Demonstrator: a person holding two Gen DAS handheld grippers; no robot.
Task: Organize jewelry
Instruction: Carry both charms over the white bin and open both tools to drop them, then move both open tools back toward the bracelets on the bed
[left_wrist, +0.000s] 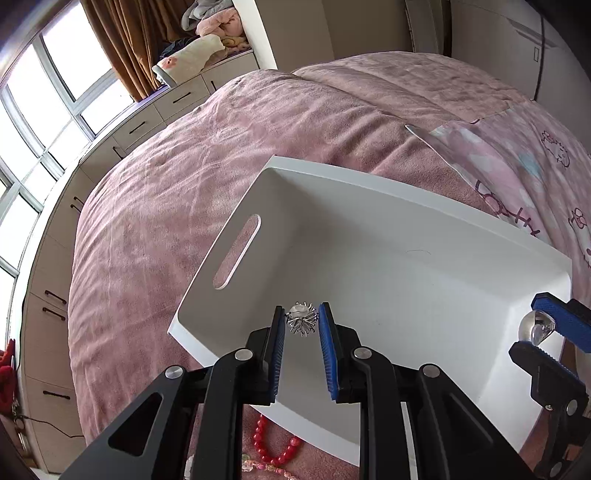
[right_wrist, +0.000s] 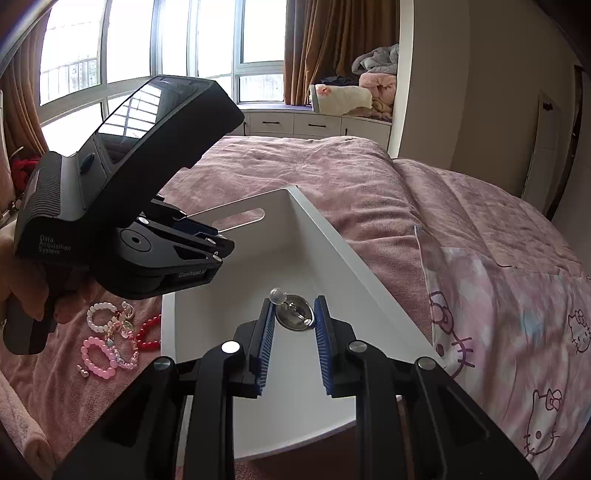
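A white tray (left_wrist: 369, 258) with a slot handle lies on the pink bed. My left gripper (left_wrist: 302, 320) is shut on a spiky silver brooch (left_wrist: 302, 321) with a clear stone, held over the tray's near edge. My right gripper (right_wrist: 293, 314) is shut on a round silver piece (right_wrist: 294, 316) with a clear bead on top, also over the tray (right_wrist: 258, 266). In the left wrist view the right gripper (left_wrist: 535, 334) shows at the right with the clear bead (left_wrist: 533, 326) between its pads. Several bead bracelets (right_wrist: 110, 339) lie on the blanket left of the tray.
The red bead bracelet (left_wrist: 269, 443) lies on the blanket just below the tray's near edge. A Hello Kitty quilt (right_wrist: 517, 350) covers the bed to the right. Cabinets and windows stand beyond the bed. The left gripper body (right_wrist: 122, 206) hangs over the tray's left side.
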